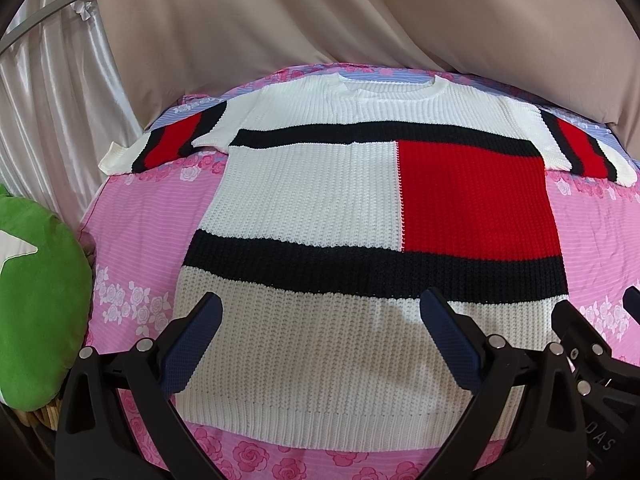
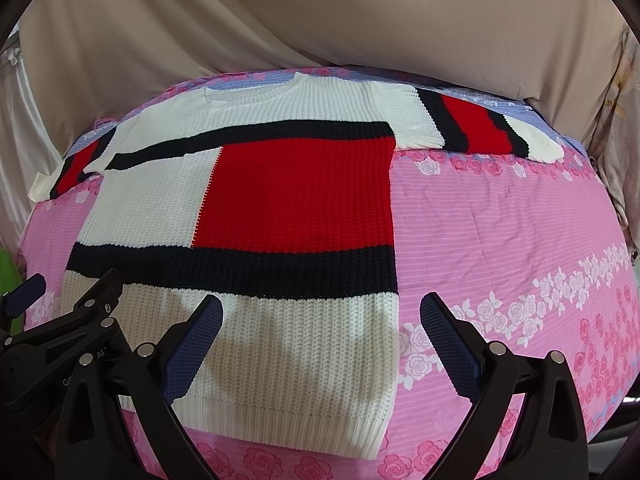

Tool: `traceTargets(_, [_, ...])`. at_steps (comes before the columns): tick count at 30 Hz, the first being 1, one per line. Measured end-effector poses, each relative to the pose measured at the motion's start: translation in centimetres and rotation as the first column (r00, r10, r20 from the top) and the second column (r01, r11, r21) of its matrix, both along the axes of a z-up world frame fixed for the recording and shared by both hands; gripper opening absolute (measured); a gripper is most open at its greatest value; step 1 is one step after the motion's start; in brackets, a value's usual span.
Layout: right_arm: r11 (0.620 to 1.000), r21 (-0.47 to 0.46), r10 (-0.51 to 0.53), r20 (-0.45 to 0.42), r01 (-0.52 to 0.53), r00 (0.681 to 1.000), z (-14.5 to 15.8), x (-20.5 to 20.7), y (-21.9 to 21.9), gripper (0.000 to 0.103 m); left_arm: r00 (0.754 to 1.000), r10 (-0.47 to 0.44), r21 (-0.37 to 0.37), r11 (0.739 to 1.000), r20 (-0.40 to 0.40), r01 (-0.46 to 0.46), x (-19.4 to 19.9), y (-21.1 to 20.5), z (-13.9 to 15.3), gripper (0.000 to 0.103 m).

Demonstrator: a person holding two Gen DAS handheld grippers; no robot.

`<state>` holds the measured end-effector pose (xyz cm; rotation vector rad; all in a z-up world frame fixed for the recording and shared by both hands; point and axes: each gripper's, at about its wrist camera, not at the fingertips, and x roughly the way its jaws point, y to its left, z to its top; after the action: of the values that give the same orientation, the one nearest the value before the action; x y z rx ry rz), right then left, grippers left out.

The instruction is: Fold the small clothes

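Above the sweater (image 1: 320, 200) hem, both tools, left (image 1: 320, 332) and right (image 2: 320, 332), gape wide.

Left gripper (image 1: 320, 300): black frame, silver bolt heads.
Fingers (image 1: 192, 348): navy textured pads.
Right gripper (image 2: 320, 300): same black build, white lettering partly visible.

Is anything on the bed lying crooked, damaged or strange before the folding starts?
Nothing stands out. The knit sweater lies flat on the pink floral bedsheet, both sleeves spread out and the hem straight. The left tool and right tool are open above the hem and hold nothing.
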<state>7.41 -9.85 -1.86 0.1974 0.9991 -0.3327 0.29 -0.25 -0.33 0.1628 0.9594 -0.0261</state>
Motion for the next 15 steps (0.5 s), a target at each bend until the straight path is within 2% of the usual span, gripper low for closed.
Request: traceTargets(15, [1.0,0.005,0.002,-0.005,-0.002,1.0,-0.29,0.34,-0.01,0.098,1.0,0.001,0.003,1.0,-0.001,-0.001,-0.01,0.59,0.0,0.097])
